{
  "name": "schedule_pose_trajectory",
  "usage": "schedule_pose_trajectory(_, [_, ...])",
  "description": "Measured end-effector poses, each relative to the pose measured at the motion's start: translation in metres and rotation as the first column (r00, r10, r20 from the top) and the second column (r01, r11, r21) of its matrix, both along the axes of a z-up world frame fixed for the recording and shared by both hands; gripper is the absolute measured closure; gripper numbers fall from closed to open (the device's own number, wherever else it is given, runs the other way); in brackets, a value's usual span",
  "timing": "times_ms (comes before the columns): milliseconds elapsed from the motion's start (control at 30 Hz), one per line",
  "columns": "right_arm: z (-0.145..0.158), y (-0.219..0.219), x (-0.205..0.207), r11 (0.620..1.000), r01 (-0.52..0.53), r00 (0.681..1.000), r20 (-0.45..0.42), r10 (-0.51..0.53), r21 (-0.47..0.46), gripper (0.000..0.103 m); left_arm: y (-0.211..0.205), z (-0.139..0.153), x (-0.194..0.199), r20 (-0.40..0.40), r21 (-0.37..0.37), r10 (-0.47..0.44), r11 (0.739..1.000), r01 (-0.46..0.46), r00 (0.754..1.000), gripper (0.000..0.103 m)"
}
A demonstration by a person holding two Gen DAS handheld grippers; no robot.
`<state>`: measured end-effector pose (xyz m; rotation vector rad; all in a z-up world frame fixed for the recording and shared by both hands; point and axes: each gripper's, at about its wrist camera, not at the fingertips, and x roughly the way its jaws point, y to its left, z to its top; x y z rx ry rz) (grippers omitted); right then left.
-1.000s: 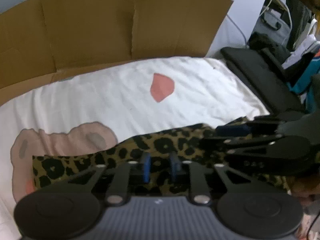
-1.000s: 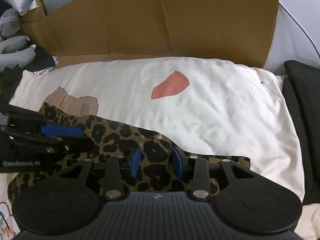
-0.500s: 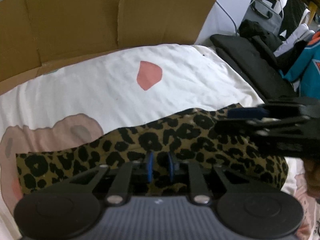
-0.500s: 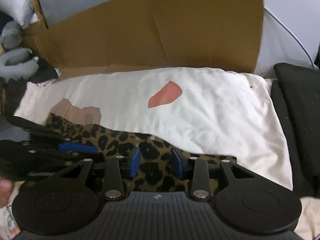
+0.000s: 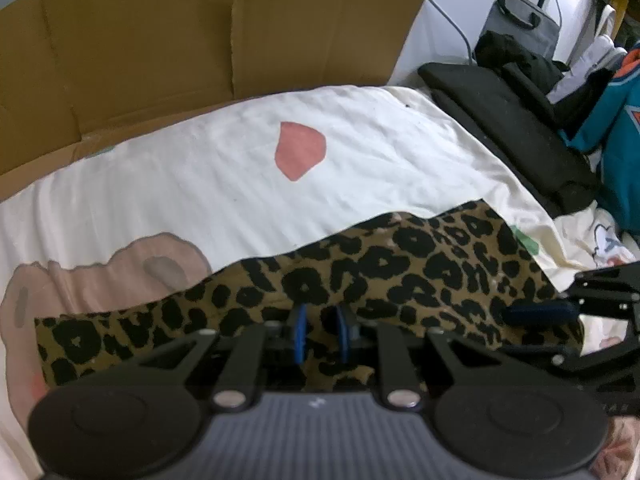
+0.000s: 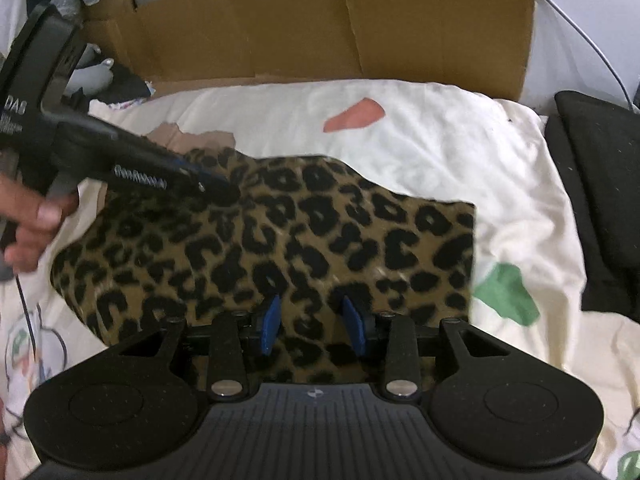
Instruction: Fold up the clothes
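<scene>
A leopard-print garment [image 5: 360,276] lies on a cream bedsheet [image 5: 200,192] and also shows in the right wrist view [image 6: 280,240]. My left gripper [image 5: 320,334] has its blue pads close together over the cloth's near edge, pinching a fold. My right gripper [image 6: 314,326] stands open just above the garment's near edge, empty. The left gripper's fingers [image 6: 192,178] reach onto the cloth's far left part in the right wrist view. The right gripper's blue fingertip [image 5: 540,312] shows at the garment's right end.
A brown cardboard sheet [image 6: 332,28] stands along the back of the bed. A black cushion [image 5: 508,128] and piled clothes [image 5: 616,136] lie to the right. The sheet has pink [image 5: 300,154] and green [image 6: 506,294] patches.
The left gripper's pads closed on the garment. The right gripper opened wider and rose and drew back, so more of the garment shows spread on the sheet. The two grippers moved apart.
</scene>
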<state>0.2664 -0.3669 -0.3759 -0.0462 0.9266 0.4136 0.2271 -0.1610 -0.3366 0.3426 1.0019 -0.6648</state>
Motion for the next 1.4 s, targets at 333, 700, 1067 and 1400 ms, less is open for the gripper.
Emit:
schedule_pose_trajectory(333, [0.002,-0.038,-0.022,0.996,0.016,1.0,-0.008,-0.017,-0.083,0.061,0.001,-0.002,0.001,0.006,-0.007,-0.005,1.0,0.005,1.0,0.083])
schedule_pose_trajectory(700, [0.034,-0.041,-0.052,1.0,-0.015,1.0,0.026,0.015,-0.02,0.062,0.0,-0.001,-0.003,0.019,0.0,-0.002,1.0,0.002,1.0,0.083])
schedule_pose_trajectory(1067, [0.004,-0.034,-0.053,0.998,0.042,0.997,-0.055,-0.045,-0.051,0.063,-0.001,0.001,-0.001,0.016,0.002,0.005,1.0,-0.005,1.0,0.083])
schedule_pose_trajectory(1400, [0.011,-0.034,-0.033,0.996,0.086,0.996,-0.015,-0.086,0.022,0.063,0.003,0.035,-0.037,0.058,-0.047,-0.014,0.999,0.017,0.998,0.078])
